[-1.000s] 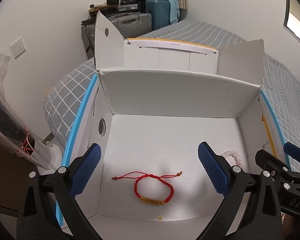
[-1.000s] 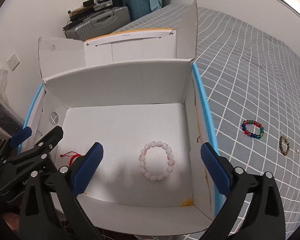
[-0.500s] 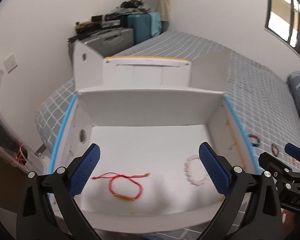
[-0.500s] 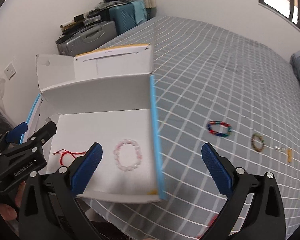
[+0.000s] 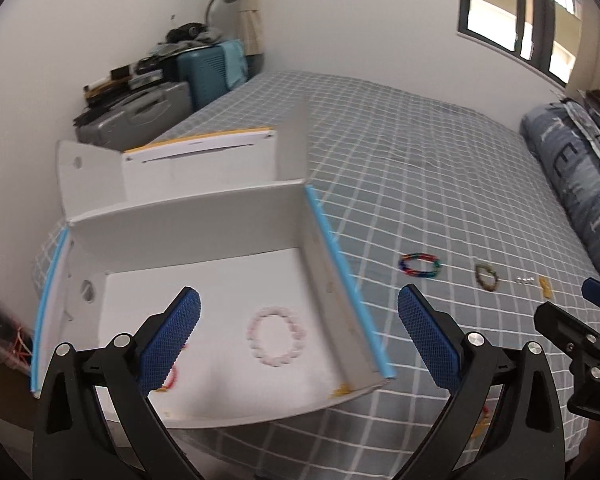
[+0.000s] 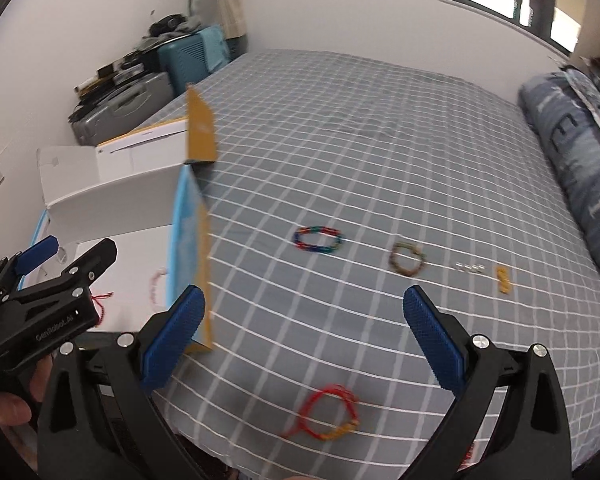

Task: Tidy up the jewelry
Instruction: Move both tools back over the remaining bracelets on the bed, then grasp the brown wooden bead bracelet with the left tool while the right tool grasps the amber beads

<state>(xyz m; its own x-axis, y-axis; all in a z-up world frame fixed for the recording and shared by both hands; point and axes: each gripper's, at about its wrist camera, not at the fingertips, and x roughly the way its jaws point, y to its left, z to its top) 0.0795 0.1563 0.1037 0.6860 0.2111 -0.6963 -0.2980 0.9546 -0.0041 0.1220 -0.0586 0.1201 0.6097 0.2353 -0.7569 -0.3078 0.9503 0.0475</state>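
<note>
Grey checked bedding (image 6: 380, 152) covers the bed on which everything is laid, with suitcases (image 5: 140, 112) stacked against the white wall at the far left corner and a window (image 5: 512, 8) set high at the right. At the bed's left edge an open white box (image 5: 188, 216) is seen, a pink bead bracelet (image 5: 277, 336) lying on its floor and a red cord bracelet (image 5: 171, 378) partly hidden behind the left gripper (image 5: 298, 334), whose jaws are spread wide and empty. Further right, near the front edge, a second red cord bracelet (image 6: 328, 418) lies below the right gripper (image 6: 304, 330), equally wide open and holding nothing. Beyond it a multicoloured bracelet (image 6: 318, 240), a brown bead bracelet (image 6: 407, 260), small silver pieces (image 6: 470, 267) and a gold piece (image 6: 502, 279) are lined up towards the right edge. The nearest bracelet is judged the next pick; it is best approached from above, one strand being pinched so that the cord is lifted clear of the fabric
</note>
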